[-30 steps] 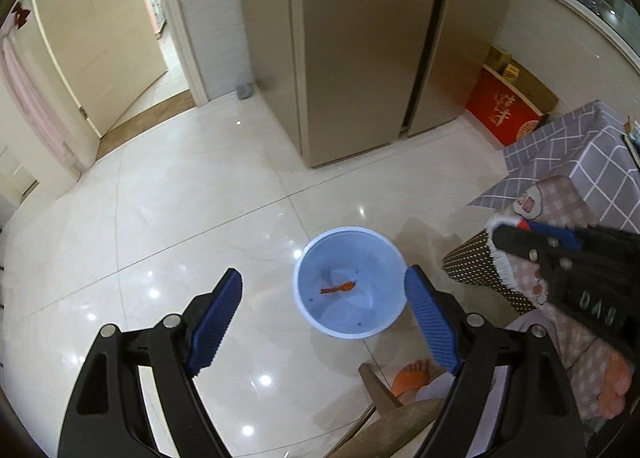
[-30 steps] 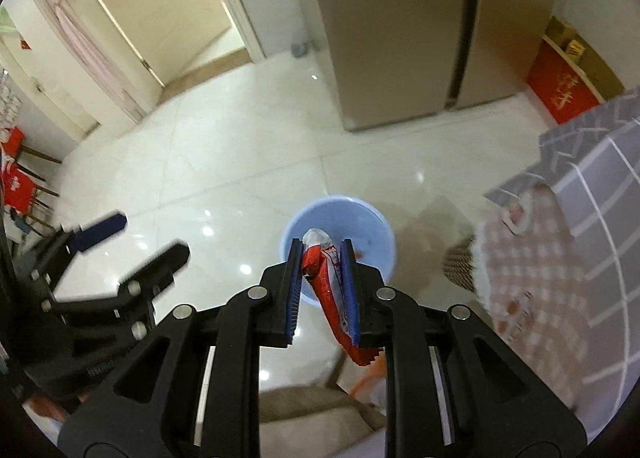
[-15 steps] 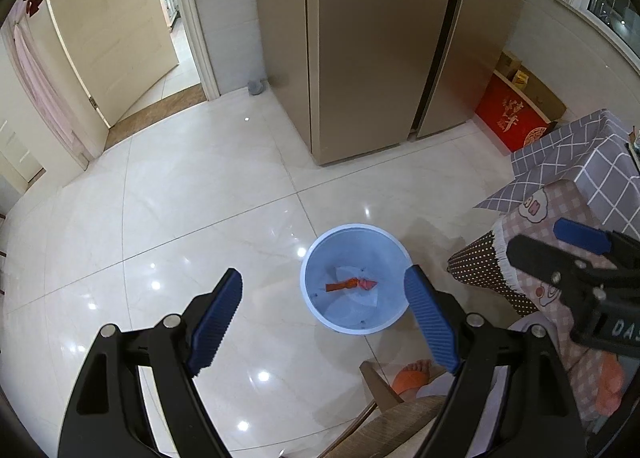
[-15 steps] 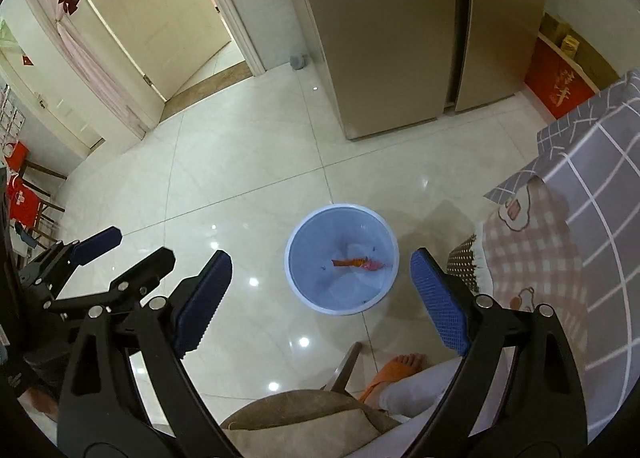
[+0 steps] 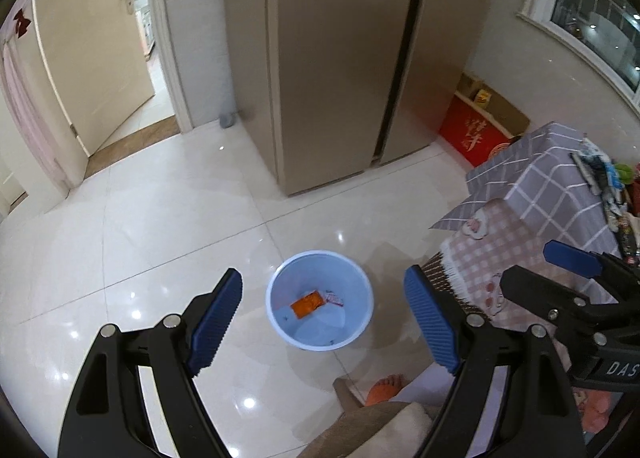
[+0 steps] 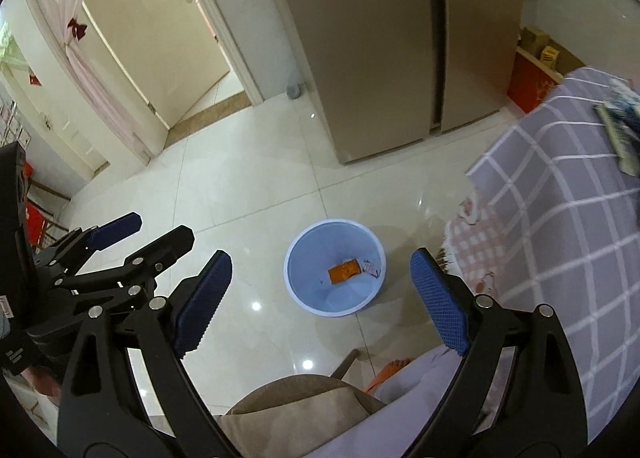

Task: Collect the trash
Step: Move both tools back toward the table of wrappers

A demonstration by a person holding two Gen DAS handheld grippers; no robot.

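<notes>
an orange wrapper (image 6: 343,271) lay flat at the bottom of the blue bin (image 6: 297,246) on the tiled floor, a small scrap beside it, so that piece seemed done. the right gripper (image 6: 320,296) was spread wide and empty above the bin, the left gripper (image 5: 323,324) likewise released with nothing in it. more litter (image 5: 600,178) sat on the checked tablecloth (image 5: 548,178), probably next.
</notes>
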